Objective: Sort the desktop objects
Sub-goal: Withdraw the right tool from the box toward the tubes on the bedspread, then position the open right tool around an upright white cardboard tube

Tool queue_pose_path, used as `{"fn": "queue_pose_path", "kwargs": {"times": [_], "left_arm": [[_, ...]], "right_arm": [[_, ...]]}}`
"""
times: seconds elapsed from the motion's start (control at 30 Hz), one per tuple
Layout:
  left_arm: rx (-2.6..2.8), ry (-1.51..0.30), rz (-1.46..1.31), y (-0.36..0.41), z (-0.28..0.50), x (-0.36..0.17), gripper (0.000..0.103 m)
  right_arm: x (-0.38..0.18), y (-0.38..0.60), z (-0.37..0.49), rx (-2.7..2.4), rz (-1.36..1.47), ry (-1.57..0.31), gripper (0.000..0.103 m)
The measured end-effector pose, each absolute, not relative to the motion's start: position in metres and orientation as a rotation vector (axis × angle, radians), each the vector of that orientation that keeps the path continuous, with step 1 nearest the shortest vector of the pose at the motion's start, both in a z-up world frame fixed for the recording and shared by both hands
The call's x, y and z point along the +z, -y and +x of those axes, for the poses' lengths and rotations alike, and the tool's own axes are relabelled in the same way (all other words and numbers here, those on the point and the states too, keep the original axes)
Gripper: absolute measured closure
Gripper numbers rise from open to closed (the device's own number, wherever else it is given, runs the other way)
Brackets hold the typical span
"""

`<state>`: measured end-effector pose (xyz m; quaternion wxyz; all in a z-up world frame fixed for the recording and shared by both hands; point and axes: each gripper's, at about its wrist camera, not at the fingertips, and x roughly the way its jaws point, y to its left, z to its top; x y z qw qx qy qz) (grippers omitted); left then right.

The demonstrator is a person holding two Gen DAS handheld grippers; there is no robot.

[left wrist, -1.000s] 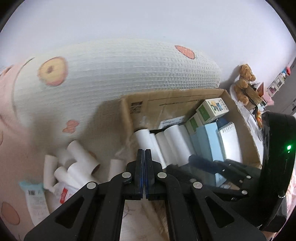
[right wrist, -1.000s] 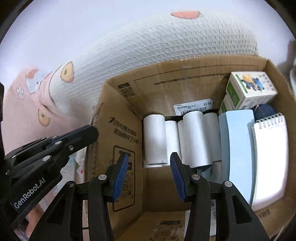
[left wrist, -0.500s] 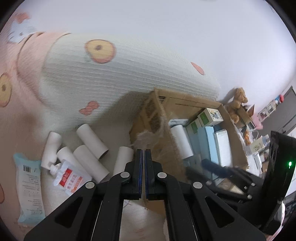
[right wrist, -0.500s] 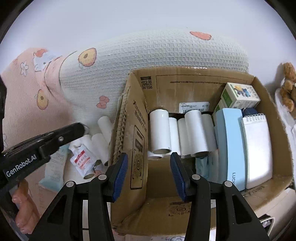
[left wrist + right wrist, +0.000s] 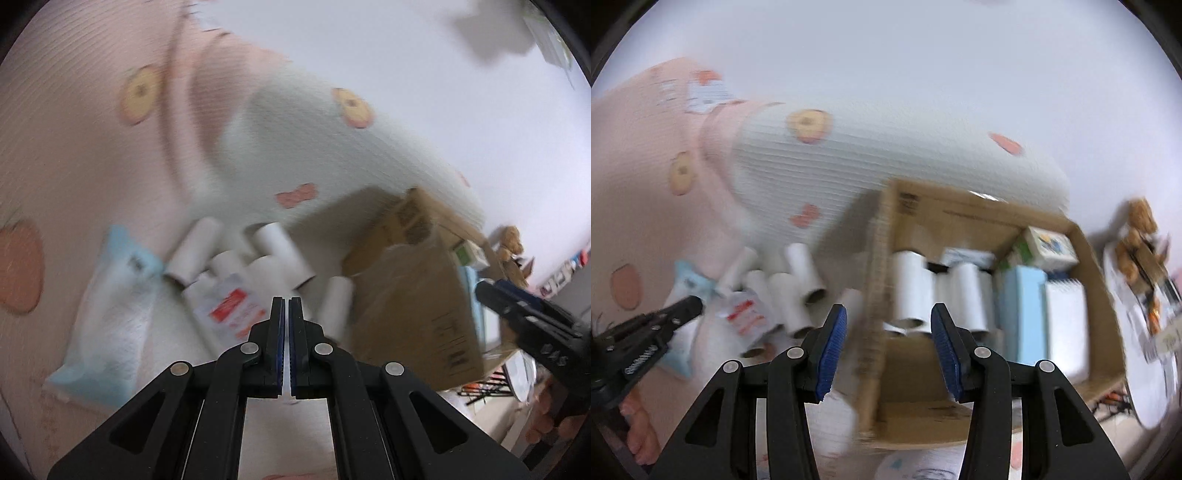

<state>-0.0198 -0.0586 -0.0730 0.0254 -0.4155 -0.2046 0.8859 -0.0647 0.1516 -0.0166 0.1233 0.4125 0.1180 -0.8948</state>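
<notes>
A cardboard box point(image 5: 960, 218) stands on the bed and holds white rolls point(image 5: 912, 291), a light blue case point(image 5: 1023, 306), a white notepad point(image 5: 1065, 325) and a small printed carton point(image 5: 1049, 247). Left of the box lie several loose white rolls point(image 5: 280, 251), a white pouch with a red label point(image 5: 229, 310) and a light blue tissue pack point(image 5: 110, 314). My left gripper point(image 5: 287, 314) is shut and empty, above the pouch and rolls. My right gripper point(image 5: 888, 332) is open and empty, over the box's left wall. Both views are blurred.
A white cushion with orange prints point(image 5: 332, 155) lies behind the box against a pale wall. A pink patterned blanket point(image 5: 74, 147) covers the left. A teddy bear point(image 5: 1141, 229) and small items sit at the far right.
Both grippers have swung left and drawn back from the box. The left view now faces the loose rolls, pouch and tissue pack. The jaws have not changed.
</notes>
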Motion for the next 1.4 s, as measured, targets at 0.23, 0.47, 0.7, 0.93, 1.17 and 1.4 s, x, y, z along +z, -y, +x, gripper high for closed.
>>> {"fn": "queue_pose_path", "kwargs": {"times": [0.23, 0.47, 0.7, 0.93, 1.17, 1.4], "left_arm": [[2.784, 0.703, -1.335, 0.092, 0.011, -0.104, 0.103], [2.789, 0.715, -1.296, 0.104, 0.027, -0.118, 0.097], [2.729, 0.962, -1.283, 0.107, 0.031, -0.142, 0.061], [2.714, 0.958, -1.339, 0.109, 0.024, -0.162, 0.058], [2.600, 1.011, -1.360, 0.111, 0.005, -0.177, 0.058], [2.433, 1.169, -1.389, 0.118, -0.014, -0.201, 0.058]], "right_arm": [[-0.031, -0.129, -0.053, -2.446, 1.107, -0.369, 0.050], [-0.065, -0.114, -0.029, -2.349, 0.913, -0.221, 0.050], [-0.124, -0.107, -0.017, -2.227, 1.015, -0.012, 0.040], [-0.174, -0.111, -0.042, -2.253, 1.204, 0.050, 0.040], [-0.192, -0.093, -0.042, -2.216, 1.189, 0.018, 0.040], [-0.202, -0.075, -0.038, -2.226, 1.152, -0.138, 0.040]]}}
